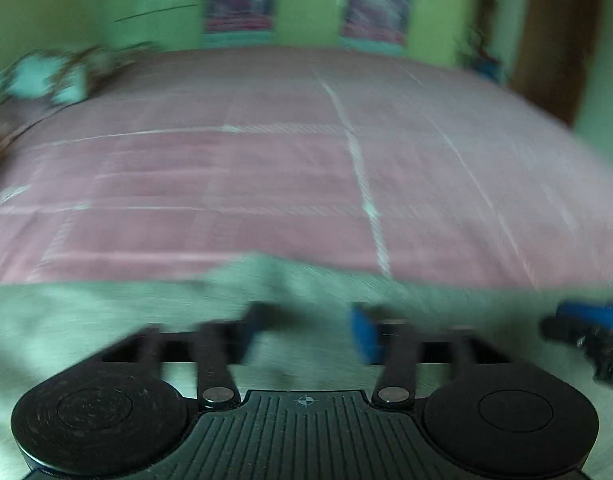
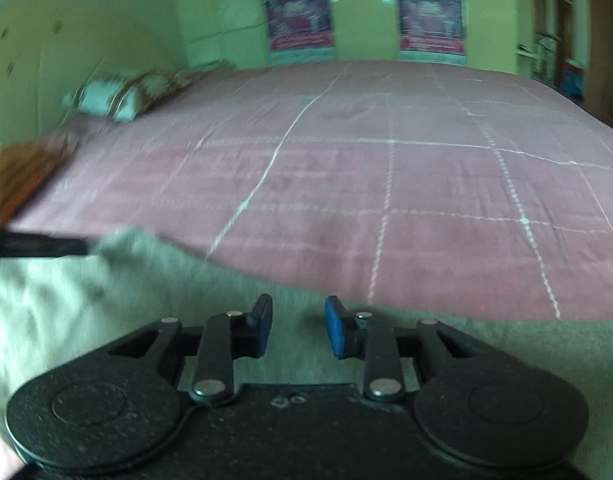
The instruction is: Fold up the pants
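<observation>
The pants (image 1: 106,320) are made of a pale grey-green fabric with a fine woven texture, and no print or pattern can be made out. They are spread flat along the near edge of a pink checked bedspread (image 1: 266,180), filling the lower part of both wrist views. Their far edge is seen as an uneven line against the pink cloth. In the left wrist view a low rounded hump rises near the middle of that edge. In the right wrist view (image 2: 106,300) the fabric is raised into a soft peak at the left, with shallow wrinkles below it. Waistband, legs and hems cannot be distinguished owing to blur.
</observation>
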A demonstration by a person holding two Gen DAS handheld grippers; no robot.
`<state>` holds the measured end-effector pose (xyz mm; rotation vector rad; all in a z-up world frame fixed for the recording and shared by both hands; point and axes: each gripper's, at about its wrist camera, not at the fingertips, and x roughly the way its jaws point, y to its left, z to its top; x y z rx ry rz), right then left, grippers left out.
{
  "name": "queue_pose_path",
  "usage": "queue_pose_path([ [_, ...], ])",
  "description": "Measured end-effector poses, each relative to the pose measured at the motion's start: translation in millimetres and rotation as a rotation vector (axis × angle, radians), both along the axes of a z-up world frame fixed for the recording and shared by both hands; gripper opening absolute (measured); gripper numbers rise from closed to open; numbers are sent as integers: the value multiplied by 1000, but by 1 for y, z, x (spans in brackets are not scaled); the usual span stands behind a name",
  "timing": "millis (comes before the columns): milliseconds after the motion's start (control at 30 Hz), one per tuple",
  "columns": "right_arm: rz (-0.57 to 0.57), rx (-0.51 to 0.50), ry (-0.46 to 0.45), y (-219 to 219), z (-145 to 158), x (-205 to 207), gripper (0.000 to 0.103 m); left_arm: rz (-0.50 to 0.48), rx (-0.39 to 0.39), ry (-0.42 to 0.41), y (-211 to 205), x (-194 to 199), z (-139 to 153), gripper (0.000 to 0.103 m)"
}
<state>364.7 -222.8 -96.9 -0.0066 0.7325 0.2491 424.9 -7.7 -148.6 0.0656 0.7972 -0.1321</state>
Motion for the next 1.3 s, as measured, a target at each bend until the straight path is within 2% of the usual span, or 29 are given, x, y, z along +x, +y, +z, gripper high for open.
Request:
queue_pose_path([
  [33,14,-35,10,0,-6,3,19,-13,34,8,-6,0,-8,67],
  [100,4,-75,38,-19,-14,4,13,-9,-31,9,5,0,-12,68],
  [167,-44,-76,33,-52,-13,2,11,-26,-38,21,10,-3,-7,68],
  [267,-176,-118,25,-109,-10,1,14,-34,-1,21,11,-12,-2,68],
  [367,-299,-77,46,-167,-6,-4,13,12,13,16,19,-25,8,68],
  [400,-328,-65,30,-181,1,-12,21,18,7,6,25,-27,10,69],
  [433,-359,-44,-12,-195,13,-25,27,22,5,-7,30,-32,15,69],
  [500,-402,54,-73,-225,31,-56,29,46,8,-18,40,-50,20,71],
  [567,-504,185,-92,-262,40,-95,30,75,-3,-8,53,-60,17,72],
  [633,-601,288,-113,-297,39,-136,20,106,-9,29,61,-70,10,72],
  [733,-721,425,-72,-330,23,-174,19,122,-41,44,58,-84,3,72],
  [833,-791,591,-26,-345,2,-194,20,106,-44,51,42,-96,3,73],
  [933,-809,721,9,-350,-16,-193,28,86,-55,57,25,-108,6,74],
  [1033,-827,784,43,-350,-31,-182,35,63,-70,55,6,-119,10,74],
  [1133,-844,764,50,-347,-30,-172,35,15,-80,57,-19,-125,10,75],
  [1167,-828,758,57,-347,-26,-171,29,1,-70,68,-27,-127,7,81],
  [1200,-781,768,58,-344,-24,-171,6,-8,-47,76,-35,-129,1,87],
  [1233,-741,738,39,-341,-17,-174,7,2,-27,71,-40,-133,0,87],
  [1267,-737,662,30,-339,-12,-173,7,17,-28,71,-43,-135,2,87],
  [1300,-747,663,29,-340,-12,-174,7,15,-49,70,-44,-138,7,87],
])
